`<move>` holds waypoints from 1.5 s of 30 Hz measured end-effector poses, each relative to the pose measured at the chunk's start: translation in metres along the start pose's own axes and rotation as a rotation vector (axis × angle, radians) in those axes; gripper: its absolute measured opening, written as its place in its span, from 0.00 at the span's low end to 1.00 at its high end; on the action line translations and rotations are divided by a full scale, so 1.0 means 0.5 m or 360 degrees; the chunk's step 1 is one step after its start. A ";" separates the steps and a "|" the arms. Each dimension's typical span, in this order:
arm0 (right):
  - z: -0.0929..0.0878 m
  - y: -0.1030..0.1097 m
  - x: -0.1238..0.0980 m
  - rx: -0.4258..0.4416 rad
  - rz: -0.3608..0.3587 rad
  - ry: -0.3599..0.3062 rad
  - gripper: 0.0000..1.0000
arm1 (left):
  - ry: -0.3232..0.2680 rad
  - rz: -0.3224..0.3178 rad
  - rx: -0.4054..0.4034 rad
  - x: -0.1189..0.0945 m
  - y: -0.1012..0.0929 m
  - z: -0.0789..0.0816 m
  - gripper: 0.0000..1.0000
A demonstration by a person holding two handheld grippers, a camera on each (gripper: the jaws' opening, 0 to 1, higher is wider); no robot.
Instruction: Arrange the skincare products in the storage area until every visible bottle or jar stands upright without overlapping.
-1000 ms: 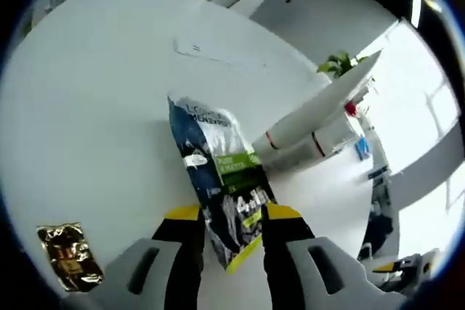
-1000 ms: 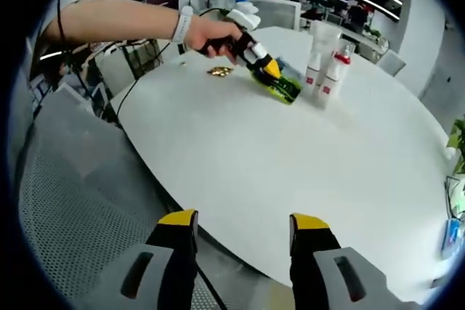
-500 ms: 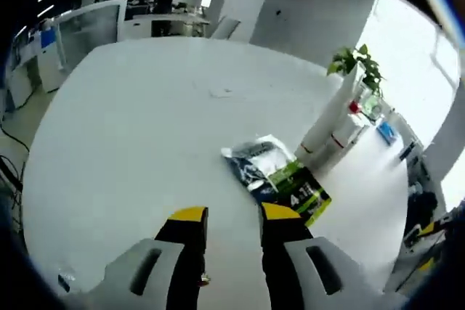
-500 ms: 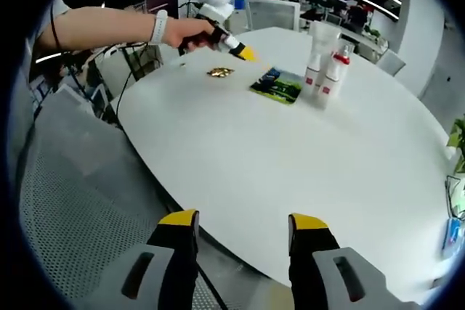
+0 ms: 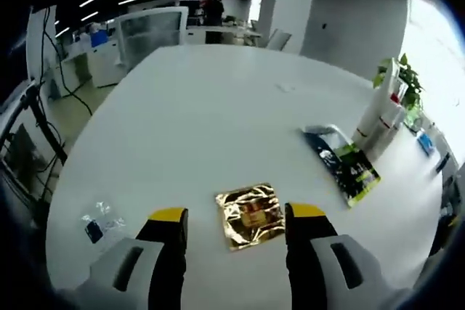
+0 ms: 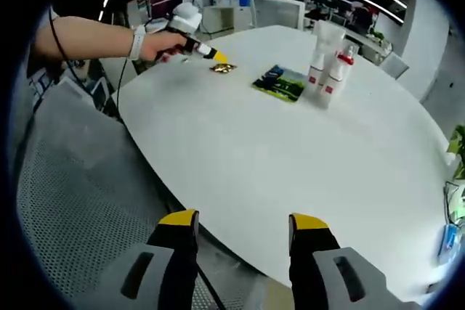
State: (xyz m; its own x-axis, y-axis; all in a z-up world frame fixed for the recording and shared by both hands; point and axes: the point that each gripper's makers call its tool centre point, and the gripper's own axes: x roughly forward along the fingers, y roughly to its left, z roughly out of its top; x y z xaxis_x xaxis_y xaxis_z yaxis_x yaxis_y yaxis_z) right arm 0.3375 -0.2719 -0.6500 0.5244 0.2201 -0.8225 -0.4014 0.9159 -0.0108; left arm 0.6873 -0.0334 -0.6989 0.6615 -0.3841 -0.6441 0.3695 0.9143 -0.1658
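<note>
my left gripper (image 5: 236, 215) jaws apart over crinkled gold foil sachet (image 5: 251, 213) | light, floppy, slippery, pinch an edge | right gripper (image 6: 244, 224) jaws apart, empty

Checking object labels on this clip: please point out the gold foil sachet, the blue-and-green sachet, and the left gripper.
gold foil sachet (image 5: 249, 215), left gripper view, centre of its crinkled face.
blue-and-green sachet (image 5: 341, 162), left gripper view, middle of the printed front.
left gripper (image 6: 216, 56), right gripper view, at its yellow tips.
</note>
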 end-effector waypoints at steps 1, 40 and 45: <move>-0.001 -0.002 0.000 0.0008 -0.0004 0.0000 0.45 | 0.0014 -0.0004 0.0023 0.004 -0.003 -0.002 0.58; -0.019 0.002 0.003 -0.0050 0.0011 0.0088 0.43 | 0.0190 -0.0012 0.0354 0.023 -0.069 -0.045 0.37; -0.020 0.001 0.003 -0.0059 0.0004 0.0095 0.42 | 0.0184 -0.0028 0.0392 0.017 -0.068 -0.049 0.35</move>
State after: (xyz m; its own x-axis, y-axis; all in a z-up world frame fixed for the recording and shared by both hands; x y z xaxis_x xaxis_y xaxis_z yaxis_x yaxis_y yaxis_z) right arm 0.3305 -0.2747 -0.6571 0.4781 0.2011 -0.8550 -0.4309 0.9019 -0.0288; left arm 0.6643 -0.0647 -0.7169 0.5796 -0.3697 -0.7262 0.5374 0.8433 -0.0004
